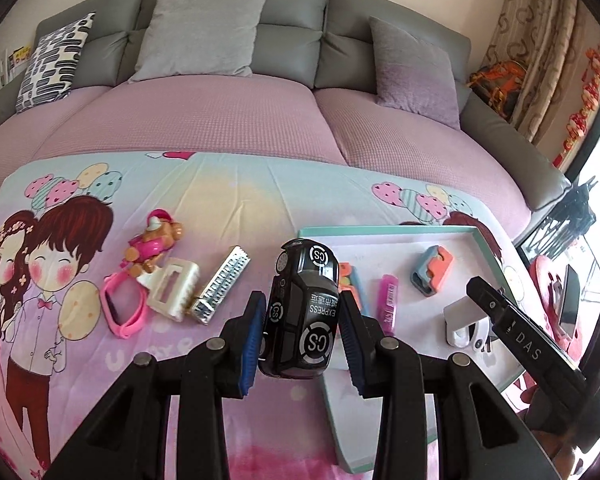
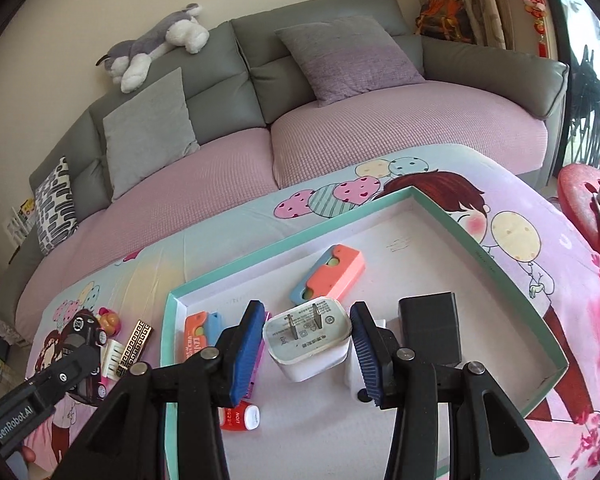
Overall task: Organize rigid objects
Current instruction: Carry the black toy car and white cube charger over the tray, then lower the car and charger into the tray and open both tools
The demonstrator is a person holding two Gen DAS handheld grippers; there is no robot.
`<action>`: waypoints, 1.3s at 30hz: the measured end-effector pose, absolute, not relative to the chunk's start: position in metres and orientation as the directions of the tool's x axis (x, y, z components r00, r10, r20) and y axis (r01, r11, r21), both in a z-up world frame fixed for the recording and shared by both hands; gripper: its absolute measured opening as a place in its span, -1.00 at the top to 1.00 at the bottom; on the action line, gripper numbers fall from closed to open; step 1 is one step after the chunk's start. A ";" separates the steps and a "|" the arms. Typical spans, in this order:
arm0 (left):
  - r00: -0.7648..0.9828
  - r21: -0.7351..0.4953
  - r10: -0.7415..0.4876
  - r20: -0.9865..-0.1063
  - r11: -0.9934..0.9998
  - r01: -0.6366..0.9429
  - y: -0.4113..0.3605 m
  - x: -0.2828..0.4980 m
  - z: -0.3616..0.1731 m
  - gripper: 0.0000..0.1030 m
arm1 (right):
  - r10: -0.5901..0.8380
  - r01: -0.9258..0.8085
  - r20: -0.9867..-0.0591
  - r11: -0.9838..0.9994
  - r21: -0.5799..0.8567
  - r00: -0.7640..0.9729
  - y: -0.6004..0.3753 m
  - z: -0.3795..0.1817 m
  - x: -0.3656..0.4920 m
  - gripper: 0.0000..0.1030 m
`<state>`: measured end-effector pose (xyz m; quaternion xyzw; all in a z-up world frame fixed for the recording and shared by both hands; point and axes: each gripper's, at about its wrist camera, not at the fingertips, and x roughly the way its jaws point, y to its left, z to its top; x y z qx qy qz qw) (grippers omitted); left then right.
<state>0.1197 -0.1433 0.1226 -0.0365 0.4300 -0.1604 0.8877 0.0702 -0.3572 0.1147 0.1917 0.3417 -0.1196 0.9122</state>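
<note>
My left gripper (image 1: 302, 320) is shut on a black toy car (image 1: 302, 308) marked "CS EXPRESS", held above the cartoon sheet at the left edge of the teal-rimmed tray (image 1: 490, 252). My right gripper (image 2: 306, 340) is shut on a white plug charger (image 2: 306, 338), prongs facing up, held over the tray (image 2: 440, 216). The car also shows in the right wrist view (image 2: 82, 332). In the tray lie an orange-and-blue block (image 2: 328, 274), a black box (image 2: 430, 326), an orange pack (image 2: 198, 336) and a red-and-white tube (image 2: 240, 418).
On the sheet left of the tray lie a pink dog toy (image 1: 154, 246), a pink band (image 1: 124, 308), a white comb-like piece (image 1: 174, 290) and a silver harmonica (image 1: 222, 284). A grey sofa with cushions (image 1: 204, 32) stands behind. A red stool (image 2: 584, 200) is at the right.
</note>
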 end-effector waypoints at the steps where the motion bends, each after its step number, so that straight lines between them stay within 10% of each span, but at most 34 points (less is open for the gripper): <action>1: 0.570 -0.196 -0.321 -0.757 0.943 0.270 -0.152 0.119 0.121 0.26 | -0.091 0.355 -0.665 0.894 0.273 0.741 -0.360 0.116 0.069 0.08; 31: 0.450 -0.188 -0.365 -0.815 0.901 0.390 -0.231 0.117 0.075 0.14 | -0.228 0.461 -0.669 0.866 0.192 0.707 -0.385 0.112 0.062 0.06; 39: 0.475 -0.164 -0.331 -0.816 0.919 0.359 -0.221 0.120 0.079 -0.15 | -0.201 0.429 -0.670 0.882 0.193 0.714 -0.379 0.112 0.065 -0.35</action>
